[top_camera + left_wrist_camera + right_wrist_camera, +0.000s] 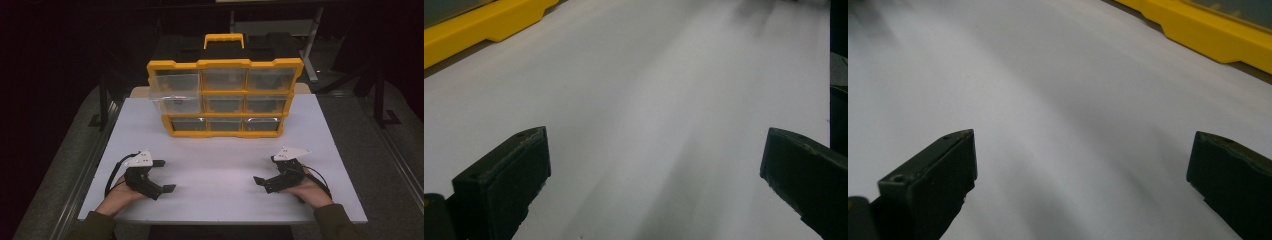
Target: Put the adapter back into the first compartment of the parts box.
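A yellow organiser case [225, 97] is seen standing upright at the far middle of the white tabletop [220, 165], its clear-fronted compartments turned toward the near edge and a yellow handle [223, 39] raised on top. One clear drawer [176, 89] at its upper left is seen pulled out and tilted. The left tongs [167, 175] are held low at the near left, jaws spread wide, nothing between them. The right tongs [265, 171] are held at the near right, likewise spread and empty. Bare tabletop is left between both tongs and the case, with nothing set in the way.
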{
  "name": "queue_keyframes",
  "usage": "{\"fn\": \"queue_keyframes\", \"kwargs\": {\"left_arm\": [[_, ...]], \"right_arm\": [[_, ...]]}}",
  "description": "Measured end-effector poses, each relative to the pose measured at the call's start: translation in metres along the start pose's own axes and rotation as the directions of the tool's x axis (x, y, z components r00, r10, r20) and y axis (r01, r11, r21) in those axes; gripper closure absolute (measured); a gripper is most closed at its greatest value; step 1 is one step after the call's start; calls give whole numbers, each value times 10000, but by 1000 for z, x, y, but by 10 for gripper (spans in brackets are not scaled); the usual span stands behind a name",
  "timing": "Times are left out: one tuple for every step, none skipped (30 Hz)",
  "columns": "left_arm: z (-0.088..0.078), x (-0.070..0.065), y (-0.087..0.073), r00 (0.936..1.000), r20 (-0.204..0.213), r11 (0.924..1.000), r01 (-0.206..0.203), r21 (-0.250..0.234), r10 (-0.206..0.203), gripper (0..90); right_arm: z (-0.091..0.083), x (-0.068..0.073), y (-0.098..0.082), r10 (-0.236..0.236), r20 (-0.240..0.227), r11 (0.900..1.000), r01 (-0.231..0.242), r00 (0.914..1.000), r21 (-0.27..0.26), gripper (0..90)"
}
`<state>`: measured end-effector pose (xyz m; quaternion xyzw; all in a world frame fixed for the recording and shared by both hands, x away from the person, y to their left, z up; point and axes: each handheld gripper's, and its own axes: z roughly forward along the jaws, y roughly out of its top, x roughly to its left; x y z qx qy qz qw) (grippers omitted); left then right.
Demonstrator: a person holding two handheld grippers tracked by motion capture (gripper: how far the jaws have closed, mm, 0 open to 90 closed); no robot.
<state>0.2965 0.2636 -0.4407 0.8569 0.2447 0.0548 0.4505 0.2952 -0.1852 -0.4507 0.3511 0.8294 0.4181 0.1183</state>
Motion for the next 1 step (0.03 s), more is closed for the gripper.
{"fn": "queue_keyframes", "kwargs": {"left_arm": [[1,0,0,10000,-59,10000,-34,59,34,0]], "right_arm": [[1,0,0,-16,-11,10000,16,10000,36,0]]}}
